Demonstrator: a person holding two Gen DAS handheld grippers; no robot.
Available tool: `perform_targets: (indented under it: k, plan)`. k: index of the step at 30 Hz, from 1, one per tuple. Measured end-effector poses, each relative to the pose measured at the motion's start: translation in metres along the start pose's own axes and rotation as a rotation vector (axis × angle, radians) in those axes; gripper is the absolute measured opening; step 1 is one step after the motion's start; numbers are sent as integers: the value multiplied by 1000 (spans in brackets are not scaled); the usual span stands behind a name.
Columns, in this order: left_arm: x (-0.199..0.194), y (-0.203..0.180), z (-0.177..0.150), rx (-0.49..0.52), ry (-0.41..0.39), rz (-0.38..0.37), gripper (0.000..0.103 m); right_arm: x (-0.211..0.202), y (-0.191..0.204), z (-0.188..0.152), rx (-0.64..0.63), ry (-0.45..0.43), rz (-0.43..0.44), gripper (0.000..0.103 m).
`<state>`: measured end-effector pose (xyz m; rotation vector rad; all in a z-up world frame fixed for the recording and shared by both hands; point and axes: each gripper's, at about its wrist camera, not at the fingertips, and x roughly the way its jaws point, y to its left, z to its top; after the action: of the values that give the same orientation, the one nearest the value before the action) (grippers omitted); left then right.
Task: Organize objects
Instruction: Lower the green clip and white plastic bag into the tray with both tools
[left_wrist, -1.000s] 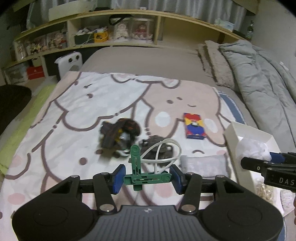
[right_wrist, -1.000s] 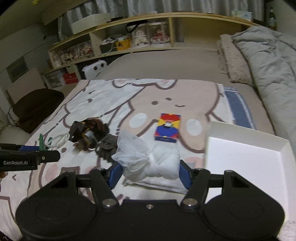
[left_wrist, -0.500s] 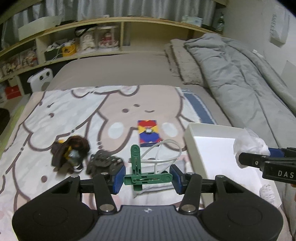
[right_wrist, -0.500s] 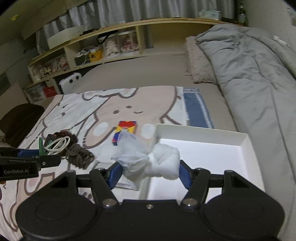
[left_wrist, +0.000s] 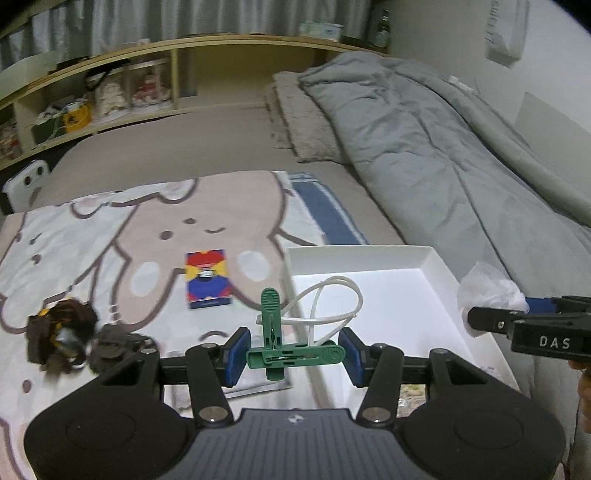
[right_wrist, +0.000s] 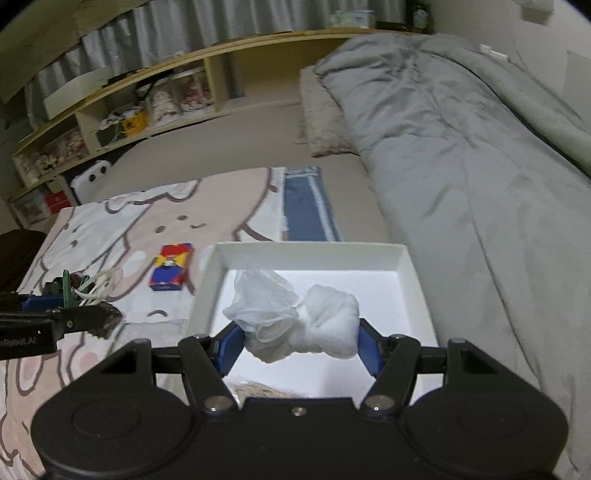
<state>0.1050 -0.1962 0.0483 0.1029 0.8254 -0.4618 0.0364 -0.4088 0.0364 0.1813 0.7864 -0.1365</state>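
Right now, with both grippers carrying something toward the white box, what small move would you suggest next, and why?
Probably lower the right gripper a little and let go: its white cloth bundle already hangs over the white box, while the left gripper with the green clip is only at the box's edge.

Glossy green plastic clip (left_wrist: 280, 347), sheer white gauzy cloth bundle (right_wrist: 295, 321), smooth matt white tray (right_wrist: 410, 273), soft printed blanket (left_wrist: 110, 229).

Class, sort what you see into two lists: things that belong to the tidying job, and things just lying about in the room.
Job:
green clip with white cord, in left gripper
white cloth bundle, in right gripper
white box
card pack
dark scrunchies

Lying about:
grey duvet
shelf
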Motion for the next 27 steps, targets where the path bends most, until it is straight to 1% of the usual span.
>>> perform_targets:
  k: [4,7,10,14,18,27]
  plan:
    - [11,-22,2,33,11,-24,53,3,-16,-6,23,23,-8,65]
    - [16,-36,-2,46,27,-60,53,5,-27,-13,30,42,-15,65]
    - [21,-50,-12,57,67,-112,53,7,-38,-22,45,68,-14,65]
    - [29,-62,-26,55,123,-160,53,13,-50,-30,66,95,-23,65]
    - [39,-69,-27,62,131,-158,53,20,-59,-36,95,125,-21,65]
    - [72,-71,-8,47,146,-142,53,39,-54,-61,91,257,24,65]
